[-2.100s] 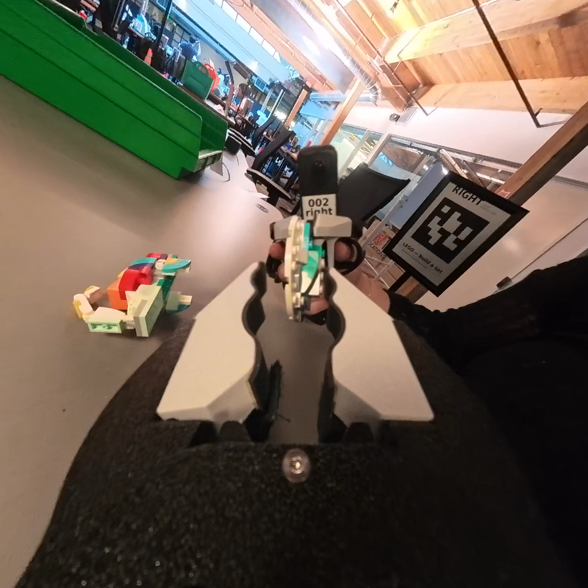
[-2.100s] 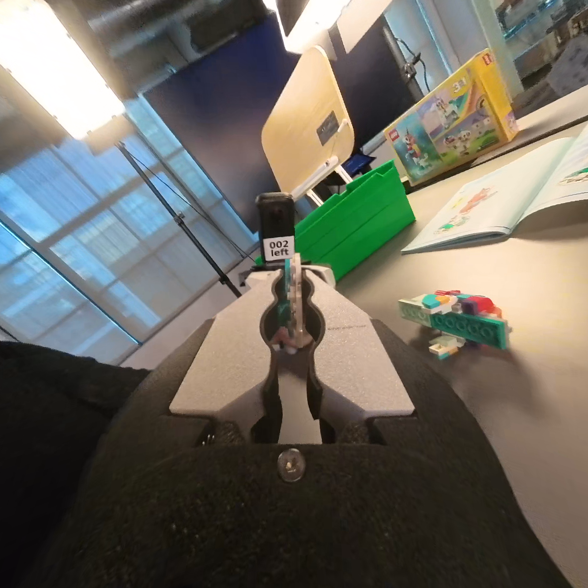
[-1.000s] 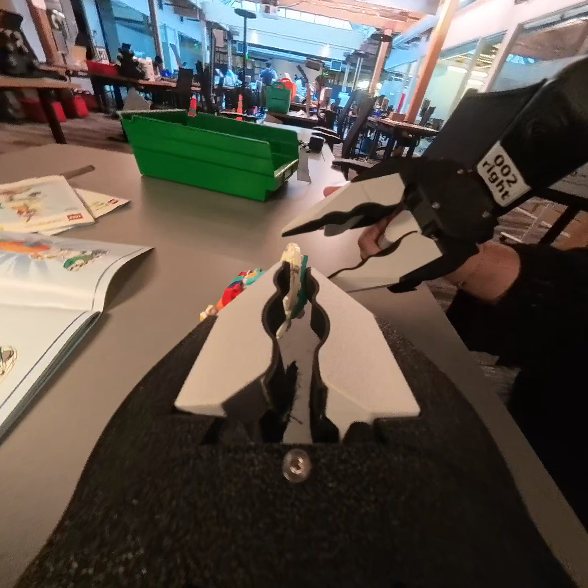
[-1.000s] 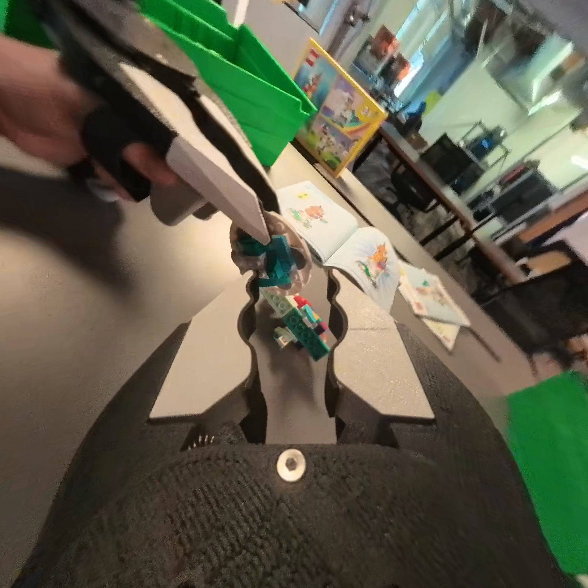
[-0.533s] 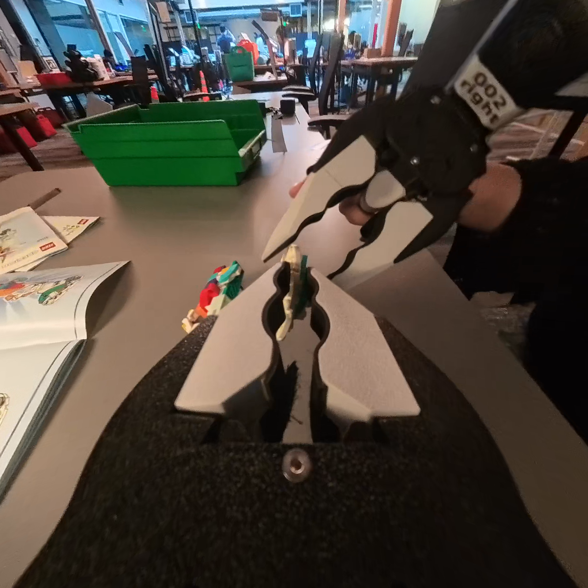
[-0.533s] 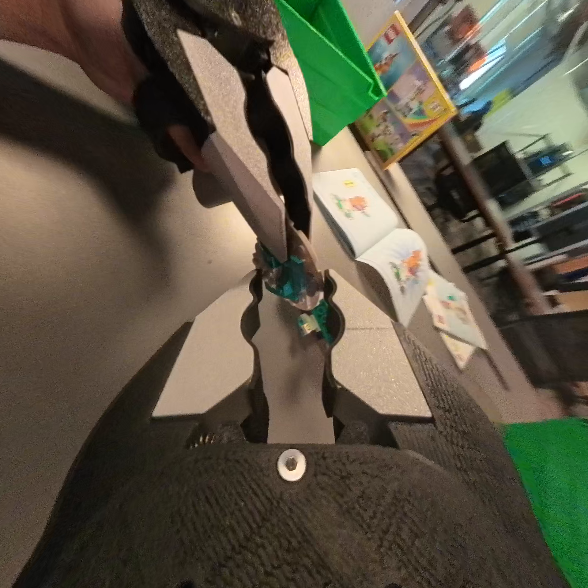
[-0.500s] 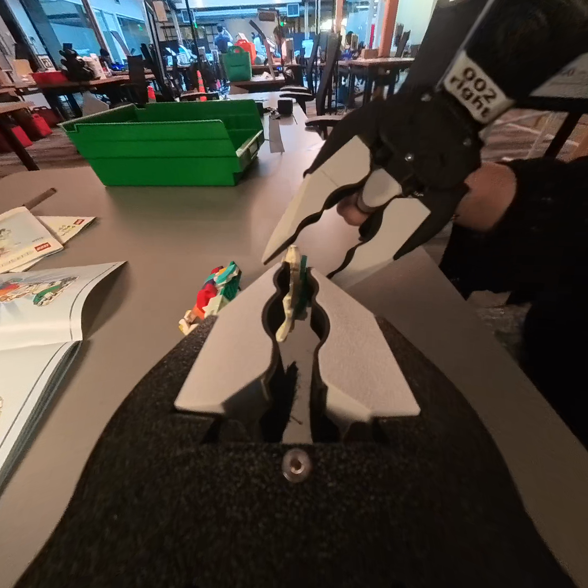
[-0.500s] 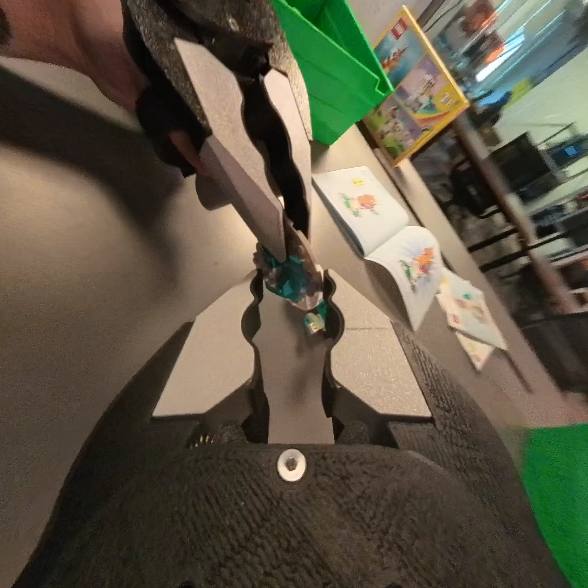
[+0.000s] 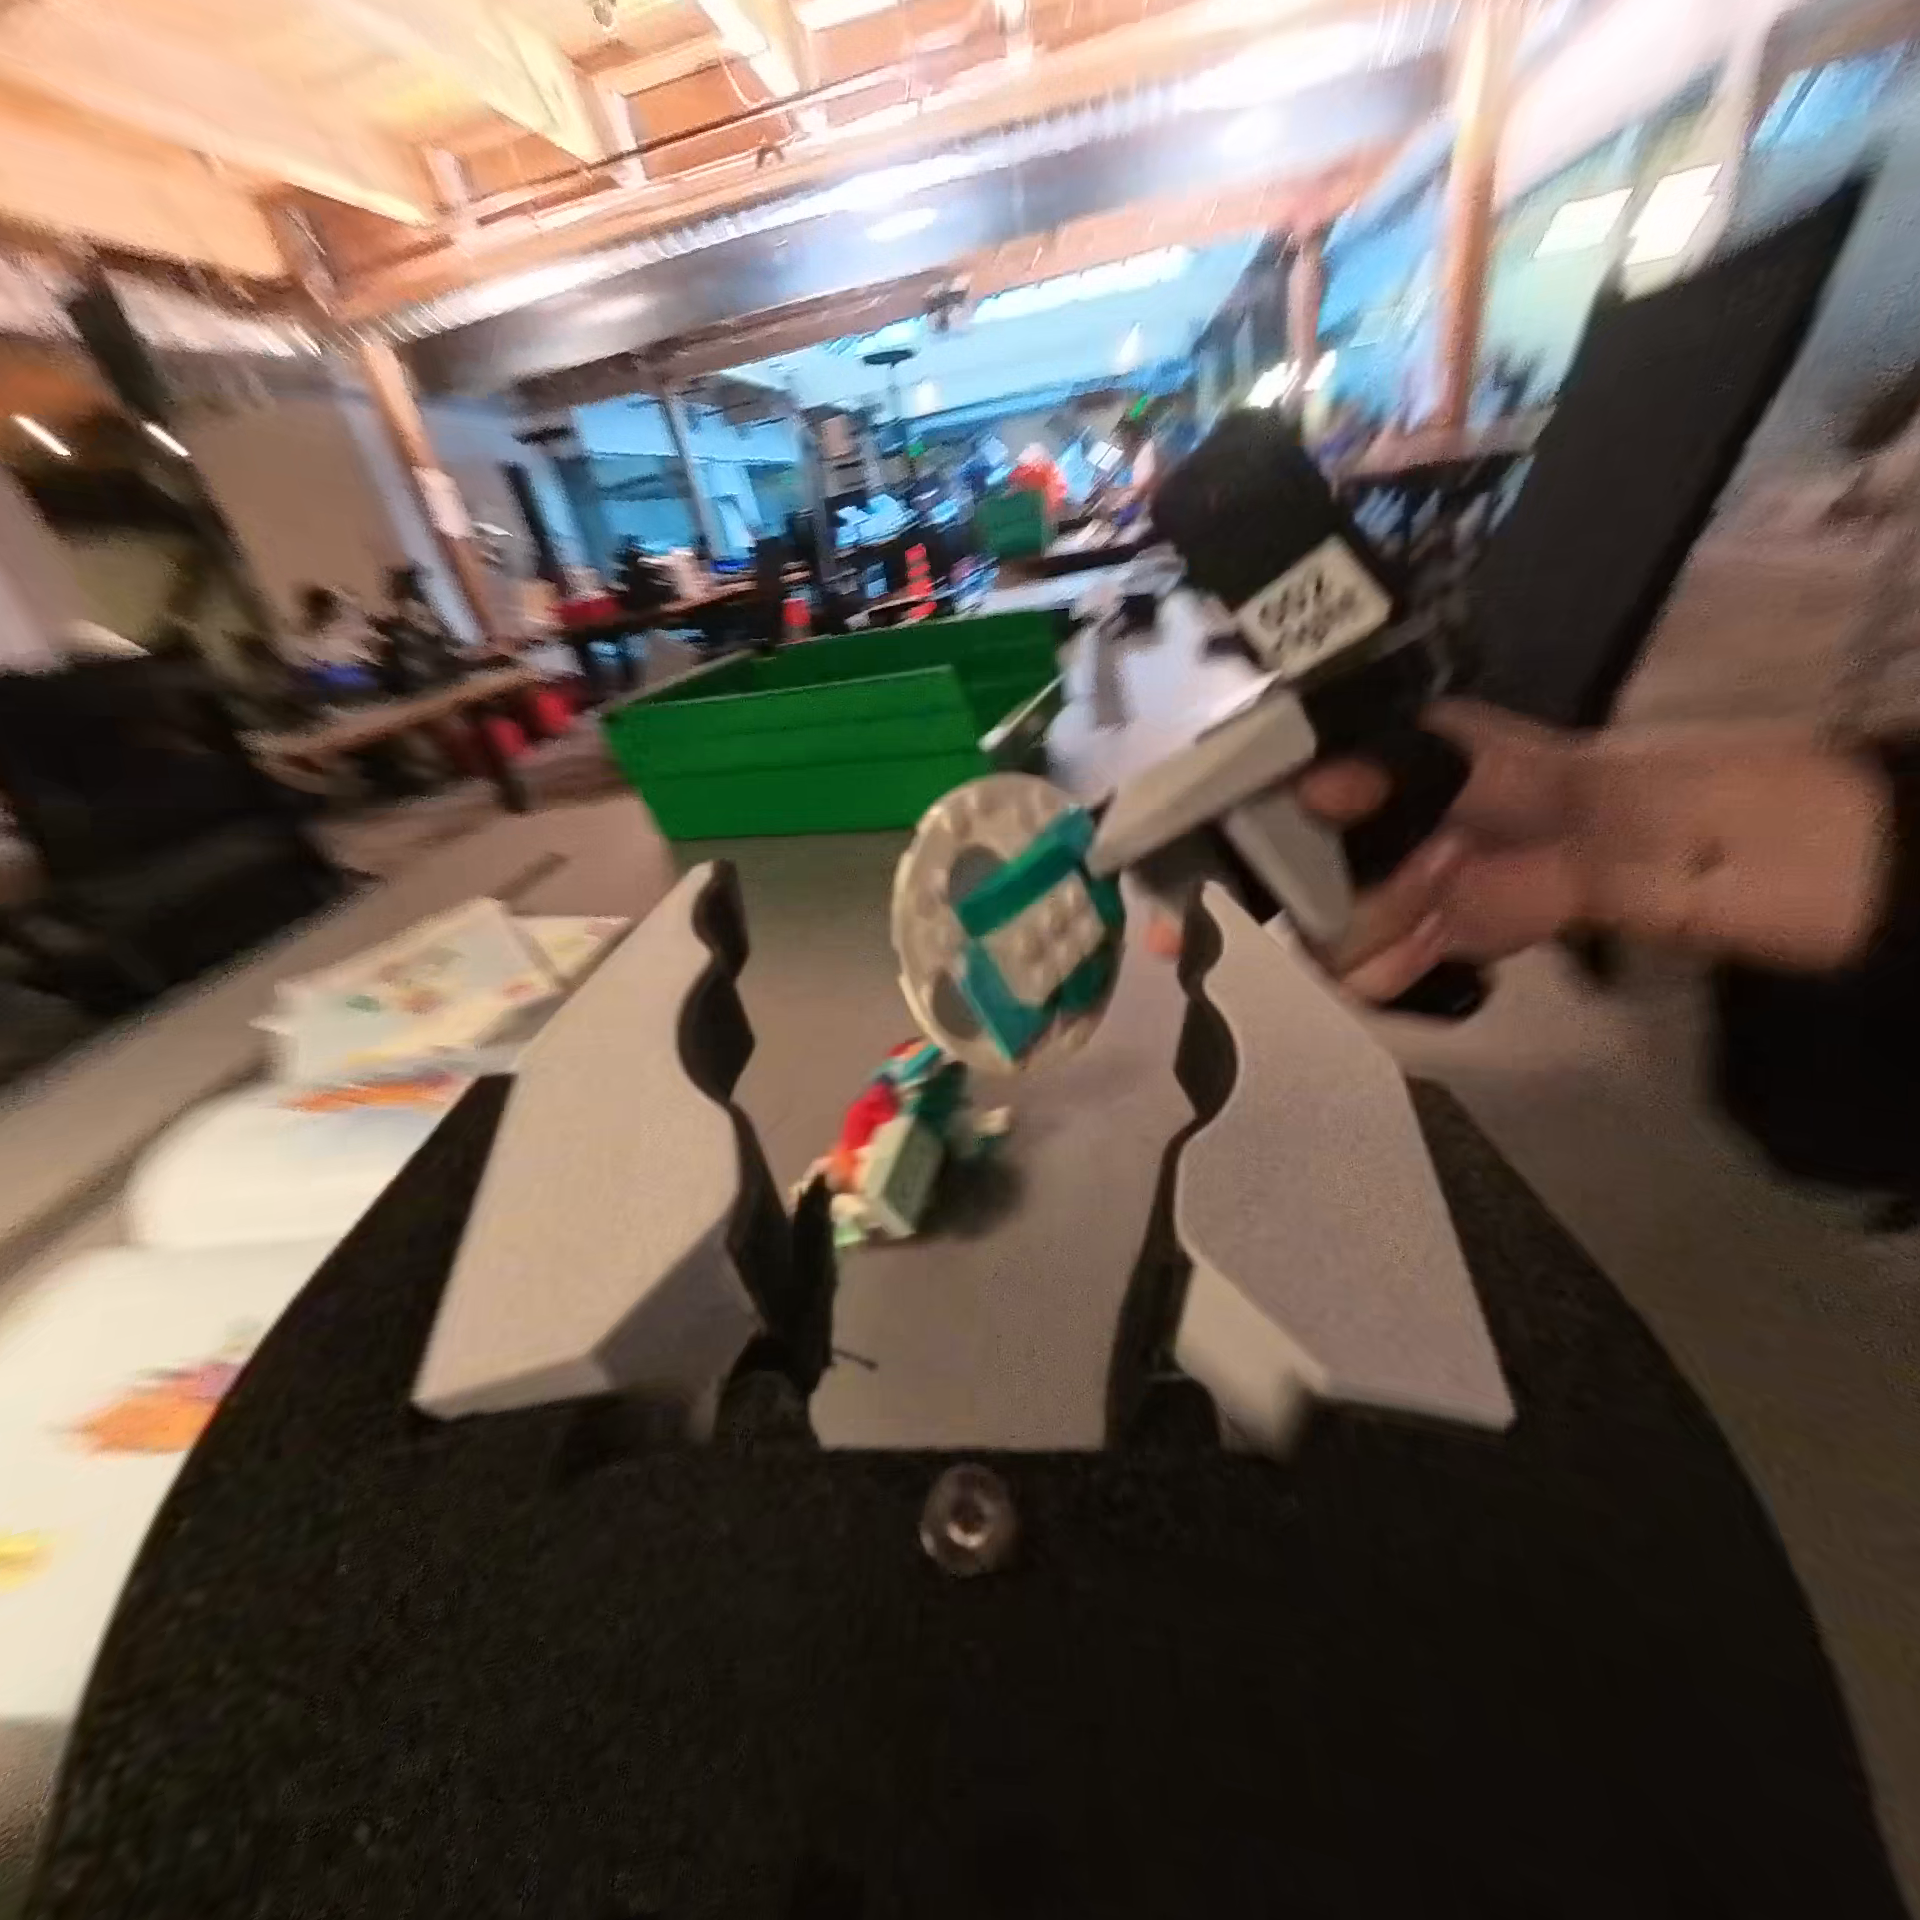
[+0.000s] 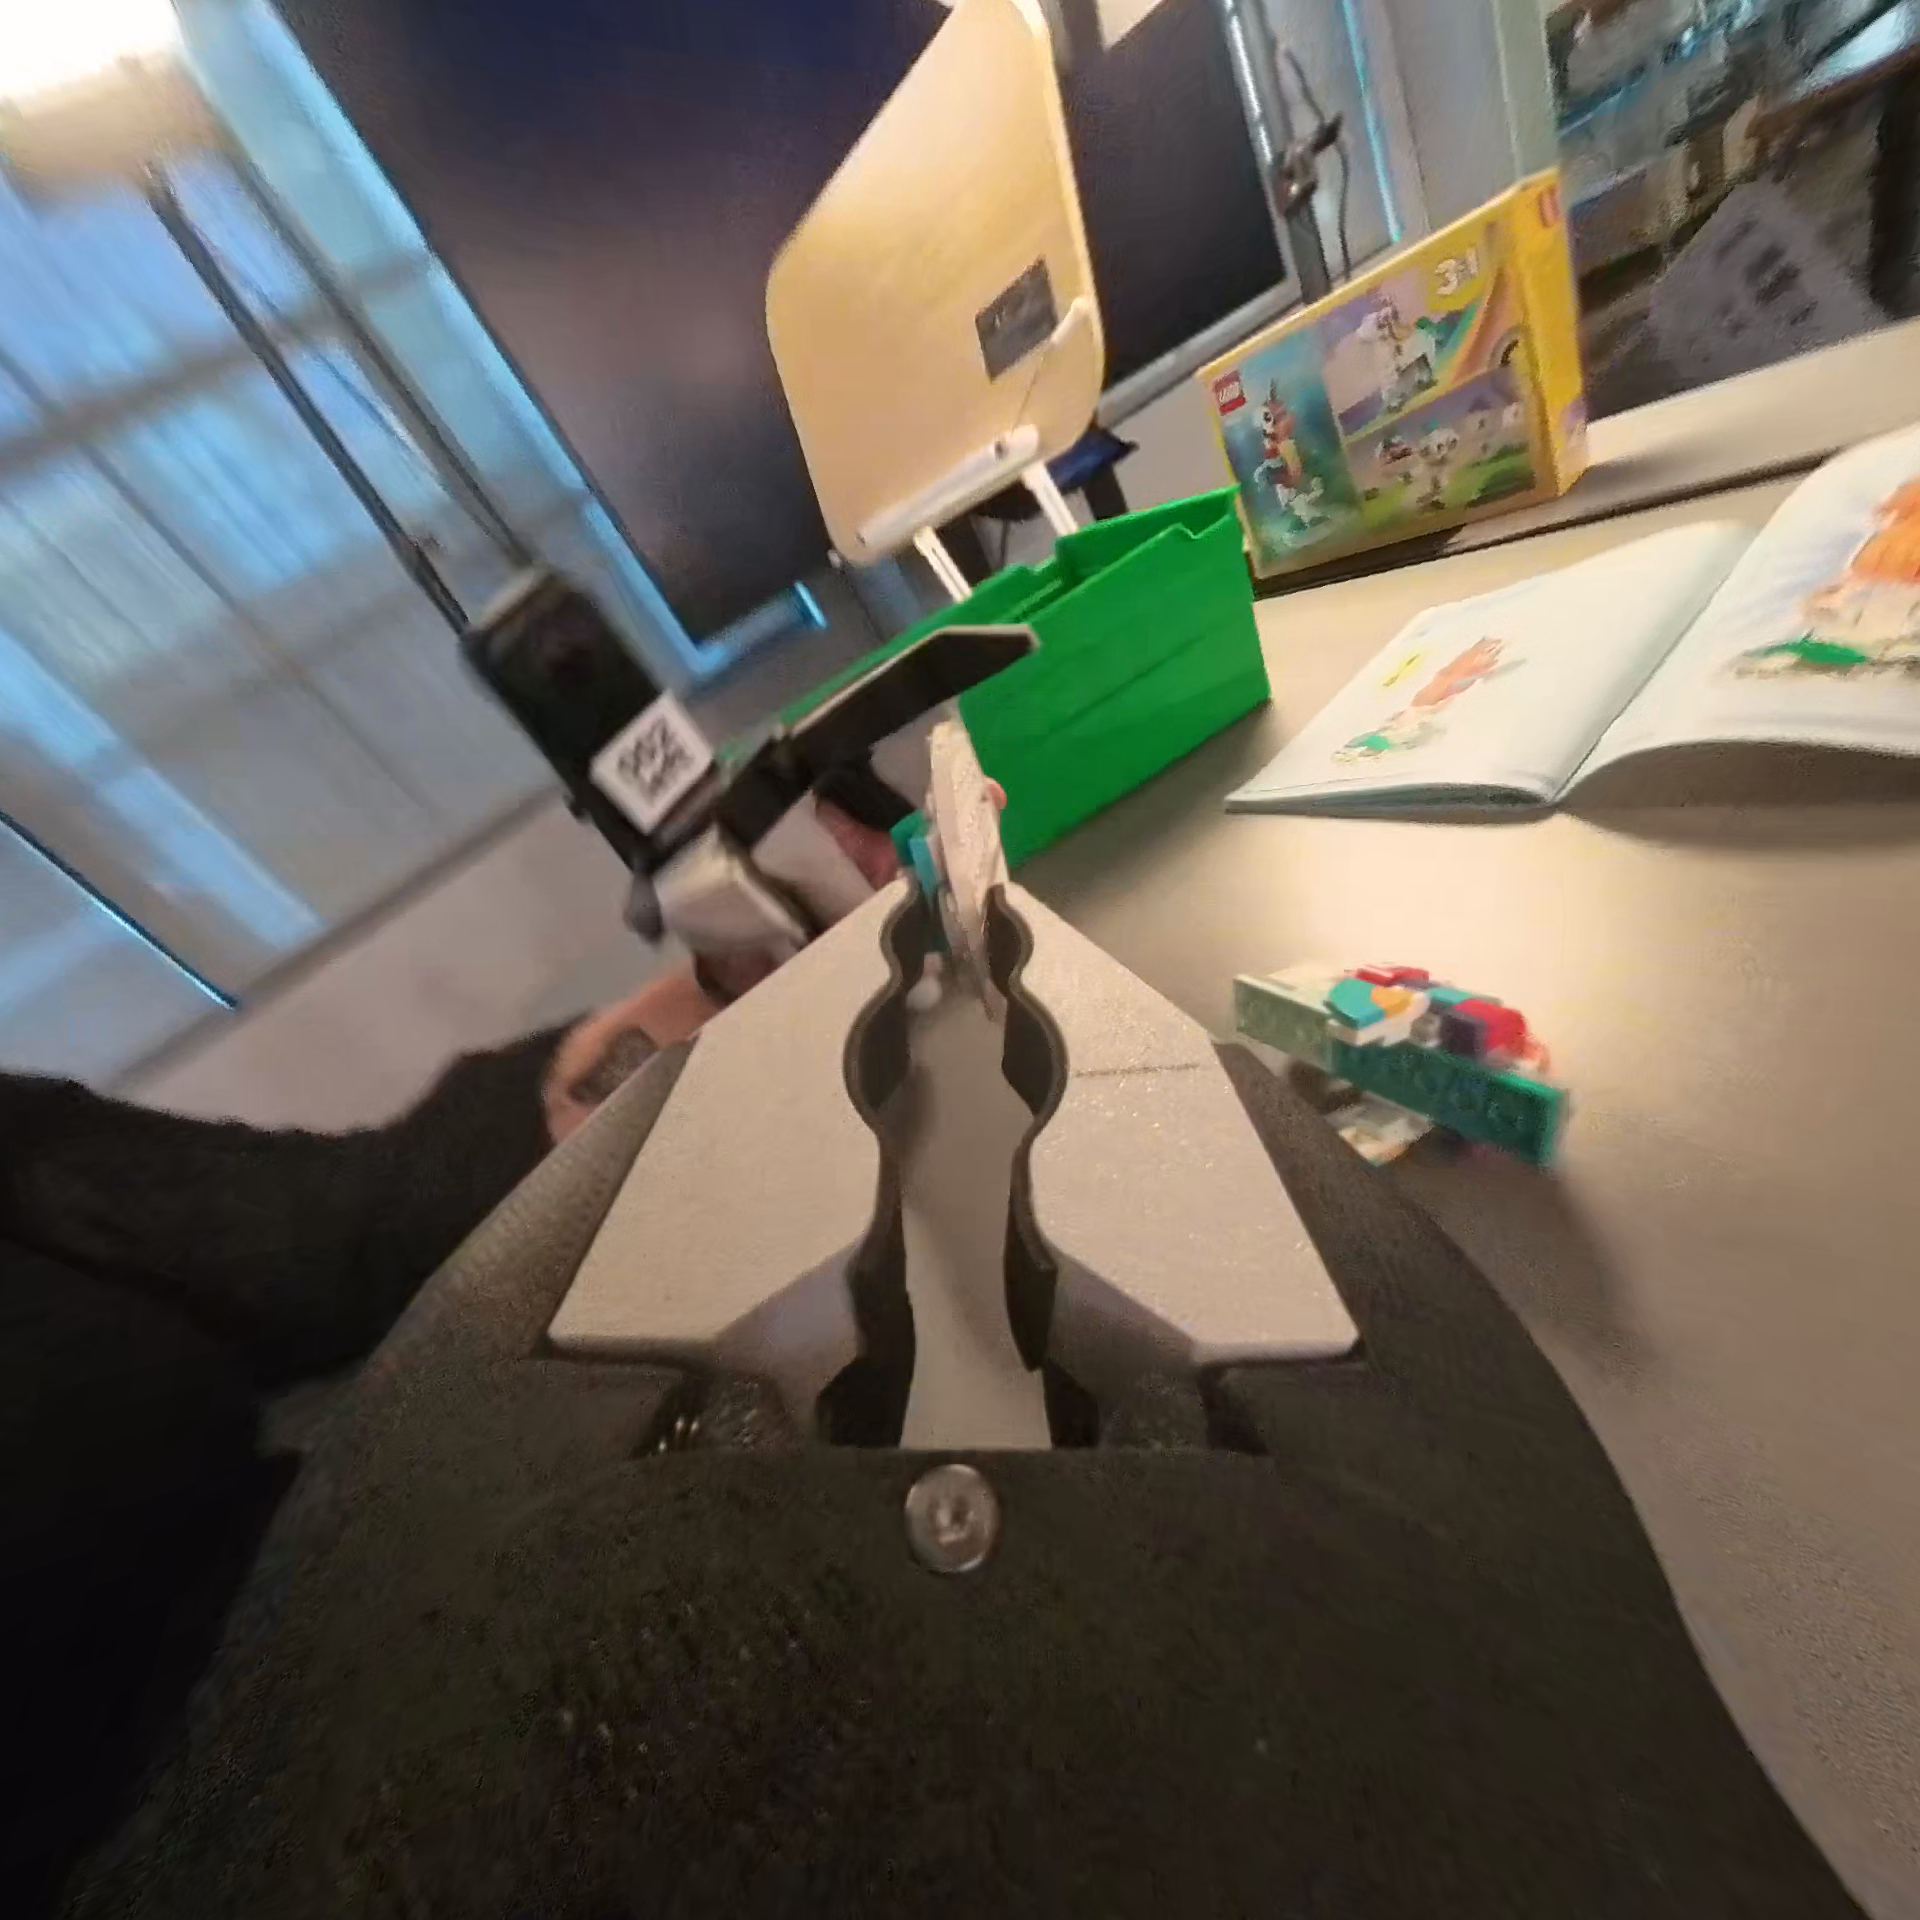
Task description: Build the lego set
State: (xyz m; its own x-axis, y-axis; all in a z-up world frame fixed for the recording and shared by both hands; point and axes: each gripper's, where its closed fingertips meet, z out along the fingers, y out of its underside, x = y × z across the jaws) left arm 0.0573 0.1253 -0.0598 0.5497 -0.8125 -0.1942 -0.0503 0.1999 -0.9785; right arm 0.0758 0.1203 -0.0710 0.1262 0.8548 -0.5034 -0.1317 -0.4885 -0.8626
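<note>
A whitish round brick disc with teal and grey plates on it [image 9: 1006, 925] hangs in the air above the grey table. My right gripper [image 10: 953, 899] is shut on the disc's edge [image 10: 961, 831]. The left wrist view shows its fingertips [image 9: 1117, 847] pinching the disc's upper right rim. My left gripper [image 9: 961, 894] is wide open. The disc sits between its fingers and touches neither of them. A small multicoloured brick model [image 9: 904, 1132] lies on the table below the disc. It also shows to the right in the right wrist view [image 10: 1403, 1049].
A green bin [image 9: 810, 748] stands farther back on the table [image 10: 1662, 1039]. It also shows in the right wrist view [image 10: 1132, 644]. An open instruction booklet [image 10: 1610, 665] and a yellow toy box [image 10: 1403, 384] lie at the back right. Loose leaflets [image 9: 416, 977] lie at the left. My left and right fingertips are right by each other.
The disc passed from my left gripper to my right. The right jaws shut on its rim, and the left jaws let go and opened wide. Both grippers swung round.
</note>
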